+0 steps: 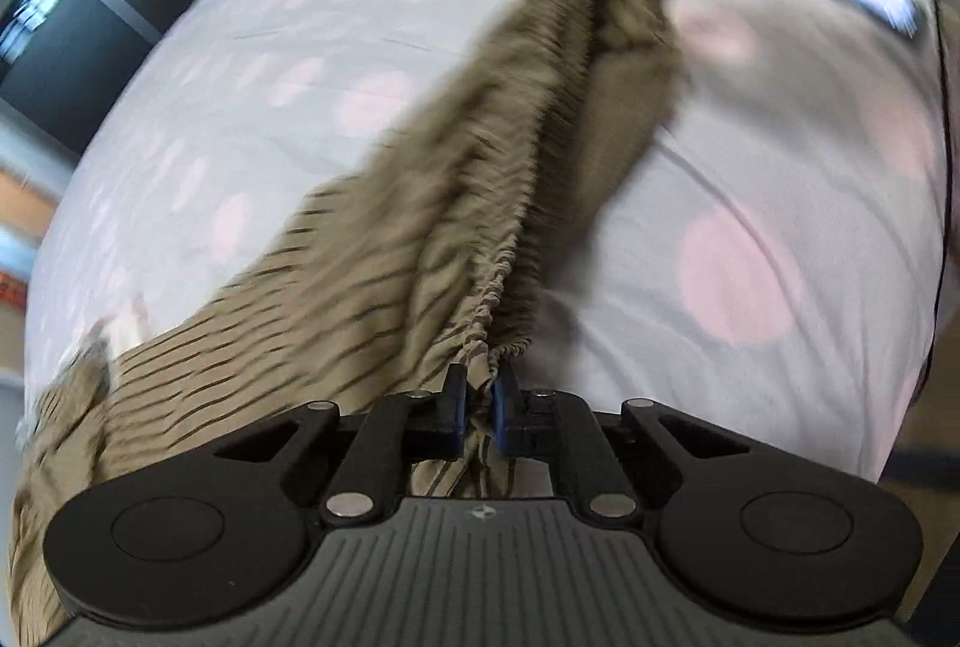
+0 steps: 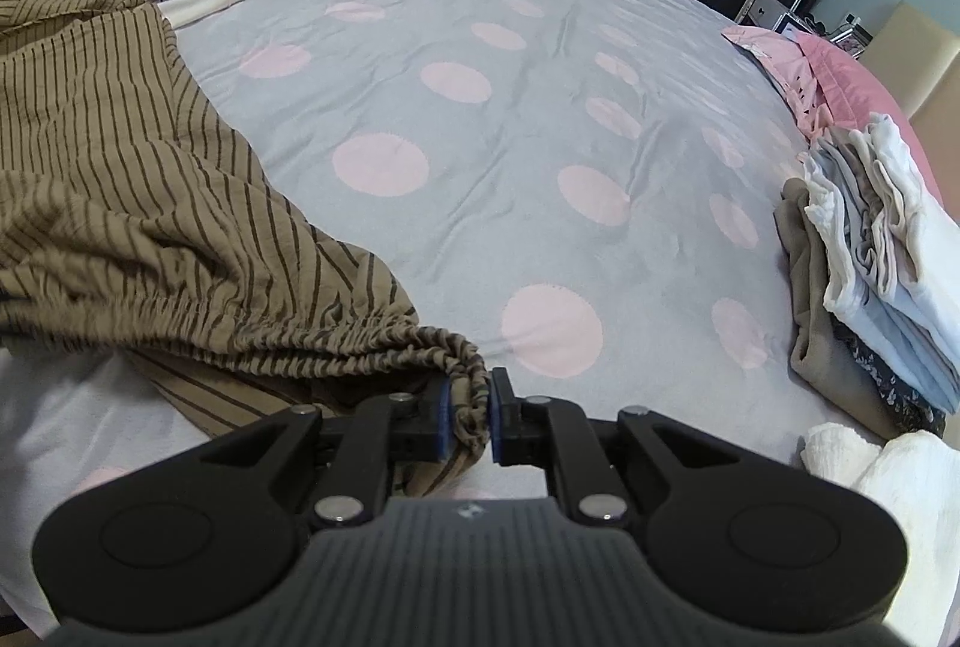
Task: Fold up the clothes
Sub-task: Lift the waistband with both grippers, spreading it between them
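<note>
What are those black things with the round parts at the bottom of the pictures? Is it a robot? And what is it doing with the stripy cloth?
It is not a robot. A person holds a black pinching tool in each hand, and each tool carries a camera looking along its jaws. One picture comes from the left gripper, the other from the right gripper. Both have their jaws pinched on the gathered elastic edge of the brown garment with dark stripes, so the person holds it at two spots to fold it. It lies on a bed with a grey sheet with pink dots. At the right sits a stack of folded white and grey clothes.
</note>
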Motion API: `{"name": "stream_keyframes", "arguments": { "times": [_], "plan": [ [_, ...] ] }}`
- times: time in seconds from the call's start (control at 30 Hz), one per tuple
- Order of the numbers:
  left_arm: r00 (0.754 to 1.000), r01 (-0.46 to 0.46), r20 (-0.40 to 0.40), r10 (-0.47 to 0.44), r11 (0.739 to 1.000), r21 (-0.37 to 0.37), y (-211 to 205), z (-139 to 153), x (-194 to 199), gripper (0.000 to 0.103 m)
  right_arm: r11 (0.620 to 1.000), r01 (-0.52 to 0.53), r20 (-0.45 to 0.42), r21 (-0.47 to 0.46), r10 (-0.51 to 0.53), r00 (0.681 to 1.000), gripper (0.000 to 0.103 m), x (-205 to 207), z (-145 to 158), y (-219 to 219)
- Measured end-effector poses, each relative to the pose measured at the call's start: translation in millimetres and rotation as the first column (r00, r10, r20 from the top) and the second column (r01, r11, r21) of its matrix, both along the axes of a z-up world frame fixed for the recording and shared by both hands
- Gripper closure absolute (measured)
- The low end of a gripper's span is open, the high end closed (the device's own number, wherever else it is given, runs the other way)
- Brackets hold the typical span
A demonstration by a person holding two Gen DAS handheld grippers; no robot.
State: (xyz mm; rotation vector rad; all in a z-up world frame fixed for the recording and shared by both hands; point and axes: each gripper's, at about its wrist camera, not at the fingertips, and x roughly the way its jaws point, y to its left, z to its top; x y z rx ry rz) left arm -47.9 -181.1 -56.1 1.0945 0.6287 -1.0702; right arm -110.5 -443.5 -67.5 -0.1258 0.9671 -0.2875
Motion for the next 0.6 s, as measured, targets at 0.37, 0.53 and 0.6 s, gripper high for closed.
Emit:
{"name": "stream_keyframes", "arguments": {
  "times": [0.37,0.53,0.6],
  "plan": [
    [0.976,-0.186,0.072,0.205,0.959,-0.216,26,129,39,0.098,0.994,-0.102,0.176,0.034,0.095,0.98,0.091,-26,62,33],
    [0.969,-0.139,0.154,0.195,0.939,-0.314,30,196,29,0.098,0.994,-0.097,0.288,-0.043,0.105,0.952,0.091,-39,130,43],
    [0.964,-0.112,0.187,0.189,0.928,-0.357,31,224,24,0.098,0.992,-0.088,0.337,-0.092,0.114,0.935,0.091,-47,161,46]
  ]
}}
